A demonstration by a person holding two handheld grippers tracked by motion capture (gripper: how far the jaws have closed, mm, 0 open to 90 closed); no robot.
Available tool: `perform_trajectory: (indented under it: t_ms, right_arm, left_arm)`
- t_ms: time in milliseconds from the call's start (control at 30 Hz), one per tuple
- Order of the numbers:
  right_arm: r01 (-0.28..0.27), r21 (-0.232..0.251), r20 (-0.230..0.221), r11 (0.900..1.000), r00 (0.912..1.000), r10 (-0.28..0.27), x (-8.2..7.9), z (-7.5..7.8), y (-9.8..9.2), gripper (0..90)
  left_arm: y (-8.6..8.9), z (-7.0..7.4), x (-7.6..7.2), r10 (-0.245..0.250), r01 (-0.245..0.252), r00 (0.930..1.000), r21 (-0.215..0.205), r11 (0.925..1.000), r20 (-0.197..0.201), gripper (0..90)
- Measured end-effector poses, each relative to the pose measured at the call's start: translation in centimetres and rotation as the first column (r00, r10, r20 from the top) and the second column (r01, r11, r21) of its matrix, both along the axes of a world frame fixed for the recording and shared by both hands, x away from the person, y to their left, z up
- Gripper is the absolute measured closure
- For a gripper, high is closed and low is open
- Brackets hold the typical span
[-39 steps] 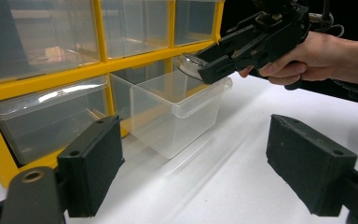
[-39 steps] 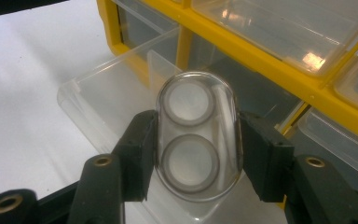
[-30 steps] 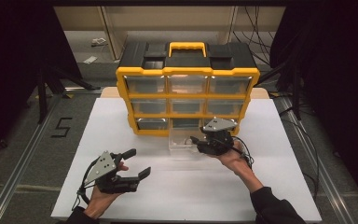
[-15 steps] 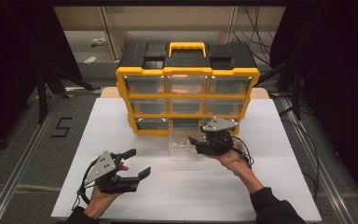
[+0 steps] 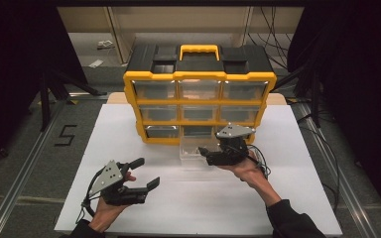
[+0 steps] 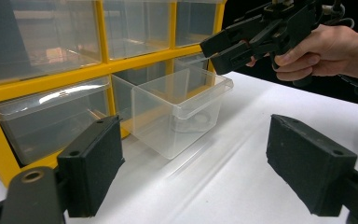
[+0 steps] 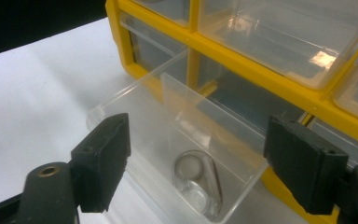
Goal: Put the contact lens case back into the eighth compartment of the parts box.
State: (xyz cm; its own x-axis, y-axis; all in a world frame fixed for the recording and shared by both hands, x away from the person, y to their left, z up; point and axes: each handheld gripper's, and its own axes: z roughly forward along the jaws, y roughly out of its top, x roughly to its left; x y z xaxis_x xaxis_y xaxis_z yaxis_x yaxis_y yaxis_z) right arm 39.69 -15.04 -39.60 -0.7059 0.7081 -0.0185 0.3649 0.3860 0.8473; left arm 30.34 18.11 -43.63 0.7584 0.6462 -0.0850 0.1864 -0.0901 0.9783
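Observation:
A yellow and black organiser [image 5: 198, 84] with clear drawers stands at the back of the white table. One clear drawer [image 5: 191, 151] is out of it and rests on the table before the bottom row. A small clear part [image 7: 196, 182] with a round end lies on the drawer's floor [image 7: 168, 116]. My right gripper [image 5: 204, 154] hovers just over the drawer's right rim. Its jaws have just been opening, and the pads [image 7: 103, 158] press on nothing. My left gripper [image 5: 148, 172] is held open near the front left, aimed at the drawer [image 6: 177, 109], with nothing between its pads [image 6: 93, 163].
The organiser's other drawers [image 6: 51, 112] are pushed in, and its yellow frame [image 7: 261, 70] rises right behind the loose drawer. Bare white tabletop [image 5: 203, 203] lies between the two hands. Dark floor and rails [image 5: 25, 163] flank the table.
Both hands hold their places. The drawer has not shifted. Any widening of the right jaws is too small to make out in the high view.

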Motion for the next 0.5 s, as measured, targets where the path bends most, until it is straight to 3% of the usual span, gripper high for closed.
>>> perform_trajectory:
  t_ms: [500]
  right_arm:
    - [-0.025, 0.046, 0.005, 0.999, 0.9997, 0.025, -0.92, 0.71, 0.34, 18.1]
  left_arm:
    - [0.02, -0.01, 0.00, 0.003, -0.003, 1.0000, -0.003, 1.0000, -0.002, 18.3]
